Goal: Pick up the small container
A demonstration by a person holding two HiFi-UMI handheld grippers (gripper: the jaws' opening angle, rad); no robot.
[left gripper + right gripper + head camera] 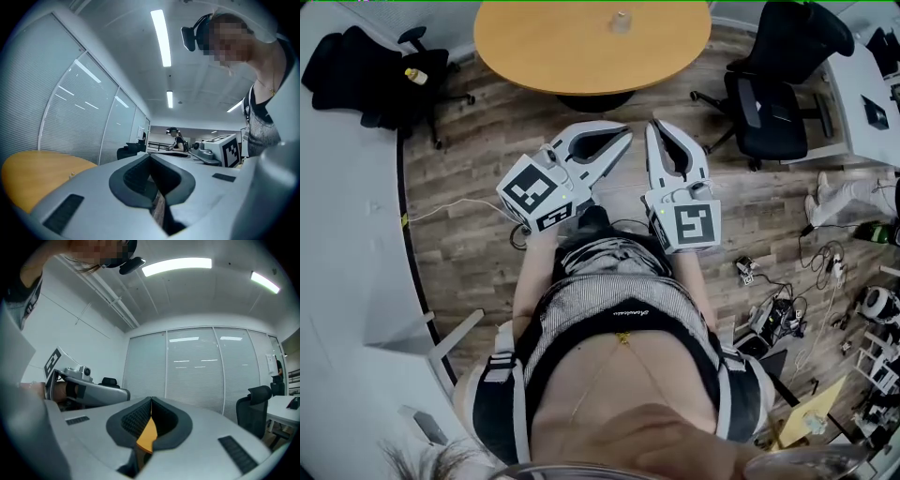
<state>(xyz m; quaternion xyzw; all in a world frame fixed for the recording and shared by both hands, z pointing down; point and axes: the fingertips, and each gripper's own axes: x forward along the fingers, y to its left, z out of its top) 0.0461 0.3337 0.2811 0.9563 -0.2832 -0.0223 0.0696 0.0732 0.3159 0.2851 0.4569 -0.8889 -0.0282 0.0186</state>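
The small container [621, 22], a pale little cup, stands on the far part of the round wooden table [553, 47]. Both grippers hang in front of the person's body, over the wood floor and short of the table. My left gripper [624, 135] has its jaws together with nothing between them; in the left gripper view the left gripper [150, 154] points up over the table [33, 173]. My right gripper [655, 125] is shut and empty too. In the right gripper view the right gripper [151, 399] has its tips meeting, and a sliver of the orange table [148, 436] shows behind them.
A black office chair [769, 108] stands right of the table, beside a white desk [874, 112]. Another dark chair [380, 70] with a yellow item [415, 76] is at the left. Cables and gear [787, 314] litter the floor at the right. A white partition [347, 234] runs along the left.
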